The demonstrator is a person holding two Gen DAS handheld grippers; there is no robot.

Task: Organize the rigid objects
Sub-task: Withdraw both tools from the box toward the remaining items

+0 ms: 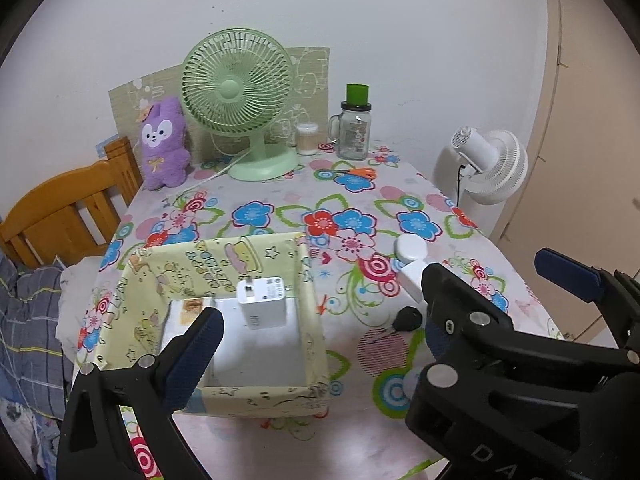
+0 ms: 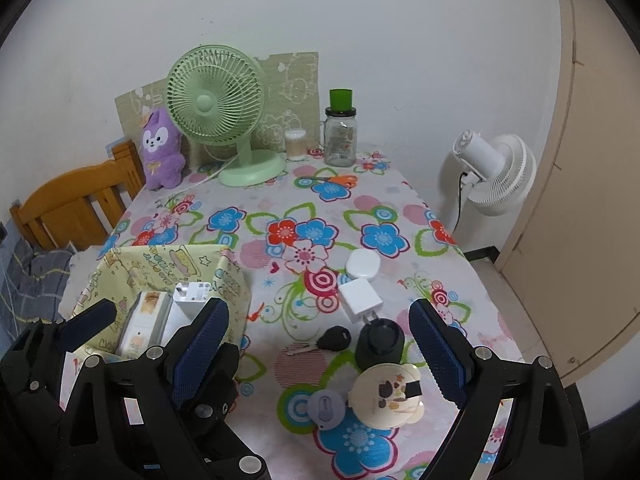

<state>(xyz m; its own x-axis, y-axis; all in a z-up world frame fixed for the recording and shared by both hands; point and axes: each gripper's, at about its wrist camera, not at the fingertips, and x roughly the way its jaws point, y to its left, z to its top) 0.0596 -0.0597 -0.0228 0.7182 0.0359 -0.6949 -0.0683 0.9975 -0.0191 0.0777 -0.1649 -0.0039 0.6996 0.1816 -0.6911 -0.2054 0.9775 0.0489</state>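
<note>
A white rectangular charger block [image 1: 262, 300] stood upright in the yellow patterned box [image 1: 308, 276], prongs apparently upward. Only the right wrist view showed the black key [image 2: 334, 338] lower centre. Both the left gripper [image 1: 320, 312] and the right gripper [image 2: 320, 344] gaped, empty.

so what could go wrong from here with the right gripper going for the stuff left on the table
The black key, black round gadget and cream round case lie packed together between the open right gripper fingers, so closing may nudge a neighbour or grab two. The white charger touches the gadget and could get dragged. The left gripper hovers over the box, risking a collision at drop-off.
</note>
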